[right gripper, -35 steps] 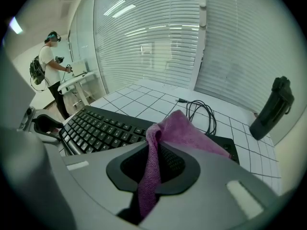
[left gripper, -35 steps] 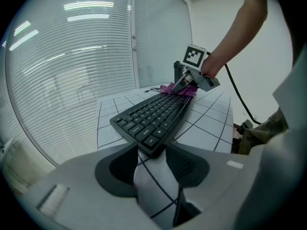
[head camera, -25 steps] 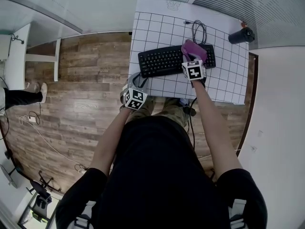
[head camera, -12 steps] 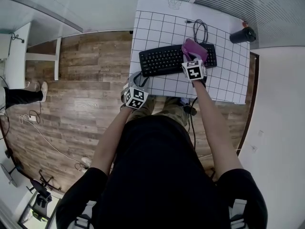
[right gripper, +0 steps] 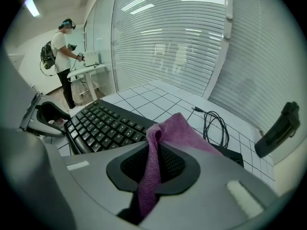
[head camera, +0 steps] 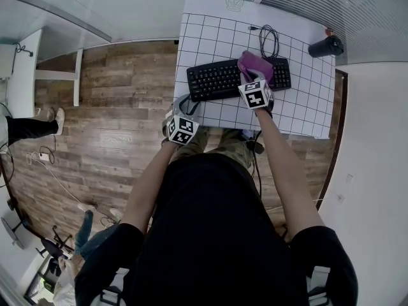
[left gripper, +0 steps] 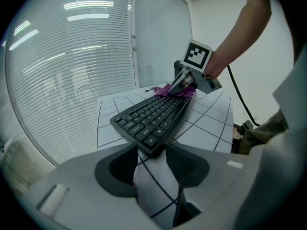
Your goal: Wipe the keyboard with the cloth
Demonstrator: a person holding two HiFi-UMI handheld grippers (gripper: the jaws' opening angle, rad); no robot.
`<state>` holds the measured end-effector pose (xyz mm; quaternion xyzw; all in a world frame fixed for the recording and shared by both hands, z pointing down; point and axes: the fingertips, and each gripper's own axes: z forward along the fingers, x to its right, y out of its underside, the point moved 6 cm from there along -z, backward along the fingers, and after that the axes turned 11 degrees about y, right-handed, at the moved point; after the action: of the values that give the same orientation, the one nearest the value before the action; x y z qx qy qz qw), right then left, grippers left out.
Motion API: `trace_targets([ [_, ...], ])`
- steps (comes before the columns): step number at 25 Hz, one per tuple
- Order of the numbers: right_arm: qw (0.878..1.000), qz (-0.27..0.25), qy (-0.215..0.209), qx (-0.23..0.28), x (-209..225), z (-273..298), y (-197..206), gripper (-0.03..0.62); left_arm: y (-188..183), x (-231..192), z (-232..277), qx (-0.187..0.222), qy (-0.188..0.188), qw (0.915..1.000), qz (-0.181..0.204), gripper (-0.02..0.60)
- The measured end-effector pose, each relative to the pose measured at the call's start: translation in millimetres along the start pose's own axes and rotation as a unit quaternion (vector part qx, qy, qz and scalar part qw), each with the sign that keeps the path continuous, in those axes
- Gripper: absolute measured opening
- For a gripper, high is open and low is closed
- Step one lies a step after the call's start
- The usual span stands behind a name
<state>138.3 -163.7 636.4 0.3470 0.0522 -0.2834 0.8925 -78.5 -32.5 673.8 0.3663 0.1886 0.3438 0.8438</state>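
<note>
A black keyboard (head camera: pixel 220 80) lies across the white gridded table (head camera: pixel 210 34). A purple cloth (head camera: pixel 256 64) rests on its right part, and my right gripper (head camera: pixel 254 80) is shut on it. In the right gripper view the cloth (right gripper: pixel 178 132) runs down between the jaws of that gripper (right gripper: pixel 152 169), above the keyboard (right gripper: pixel 105 123). My left gripper (head camera: pixel 186 109) stands open at the table's front left, just short of the keyboard's near corner (left gripper: pixel 144 143). Only gridded table shows in the gap of the left gripper (left gripper: pixel 152 159). The cloth (left gripper: pixel 168 89) shows at the keyboard's far end.
A coiled black cable (head camera: pixel 268 42) lies behind the keyboard. A dark cylinder (head camera: pixel 324 46) stands at the back right corner. White desk (head camera: pixel 19 75) off to the left on the wood floor. A person (right gripper: pixel 61 56) stands by a far desk.
My right gripper and the cloth have slid a little to the left along the keyboard. The left gripper has hardly moved. A person has come into the head view's lower left.
</note>
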Motion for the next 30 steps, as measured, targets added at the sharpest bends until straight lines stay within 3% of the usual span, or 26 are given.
trace_targets([
  [30,0.99,-0.099,-0.094,0.046,-97.0,-6.9,-38.5,0.054,0.8,0.0,-0.7,0.0,0.0,1.0,0.002,0.158],
])
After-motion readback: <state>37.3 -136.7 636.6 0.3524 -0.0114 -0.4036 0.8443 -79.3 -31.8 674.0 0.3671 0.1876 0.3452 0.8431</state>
